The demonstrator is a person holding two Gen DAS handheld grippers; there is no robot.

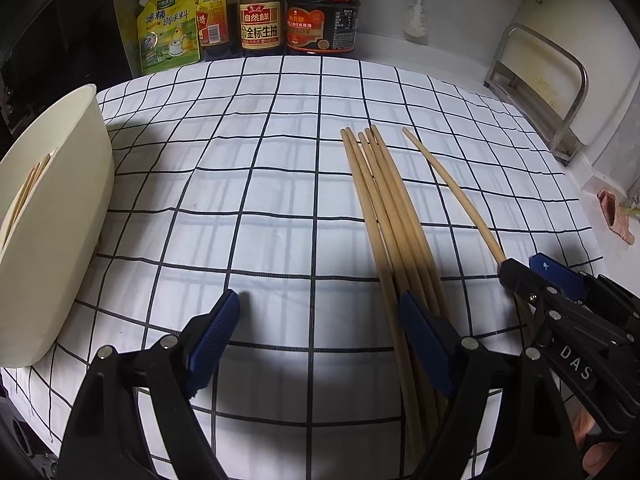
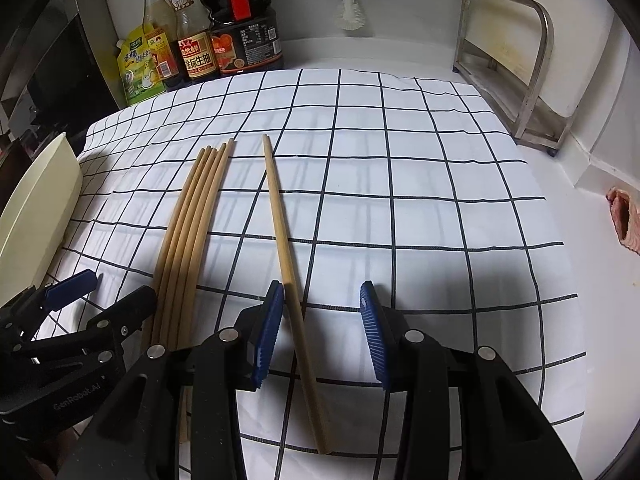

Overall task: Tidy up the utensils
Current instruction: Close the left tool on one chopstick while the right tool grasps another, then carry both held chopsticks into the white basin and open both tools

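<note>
Several wooden chopsticks [image 1: 390,200] lie bundled on the checked cloth [image 1: 256,184]; the bundle also shows in the right wrist view [image 2: 192,216]. One single chopstick [image 2: 286,248] lies apart to their right, also seen in the left wrist view [image 1: 448,188]. My right gripper [image 2: 320,312] is open and straddles the single chopstick, whose shaft lies against the left pad. My left gripper [image 1: 320,312] is open and empty, its right finger over the bundle. A cream holder [image 1: 52,216] at the left holds some chopsticks [image 1: 24,196].
Sauce bottles [image 1: 260,12] and a yellow seasoning pouch [image 1: 168,28] stand at the back. A metal rack [image 1: 540,80] with a cutting board stands at the back right. A white brush [image 2: 352,4] hangs on the wall. A pink object [image 2: 624,220] lies off the cloth's right edge.
</note>
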